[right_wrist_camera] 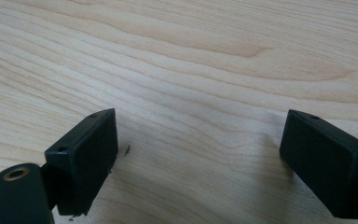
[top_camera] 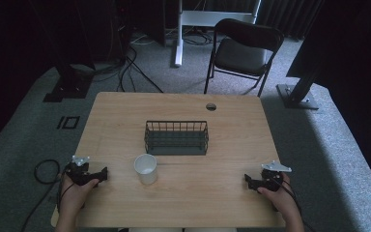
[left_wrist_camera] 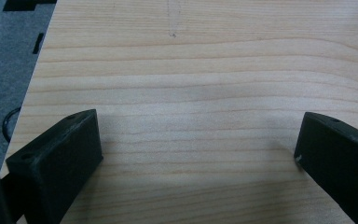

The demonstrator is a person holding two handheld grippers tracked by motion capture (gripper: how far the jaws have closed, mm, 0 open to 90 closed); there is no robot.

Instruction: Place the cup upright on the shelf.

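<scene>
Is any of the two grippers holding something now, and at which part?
Nothing is held. Both the left hand-held gripper and the right hand-held gripper are open over bare table; the paper cup stands untouched.

A light wooden bench [top_camera: 188, 203] with rounded corners is standing on grey carpet, its pale grain running across from side to side. A small round cable hole [top_camera: 211, 107] is showing near its far edge, right of centre. A dark wire basket [top_camera: 176, 137] is sitting at the middle of the bench, long side facing the near edge. A white paper cup [top_camera: 146, 168] is standing upright just in front of the basket's left end, apart from it. A left hand-held gripper [top_camera: 105, 173] is resting at the near left of the bench and a right hand-held gripper [top_camera: 247, 181] at the near right, both well apart from the cup, each with jaws spread wide over bare wood.
</scene>
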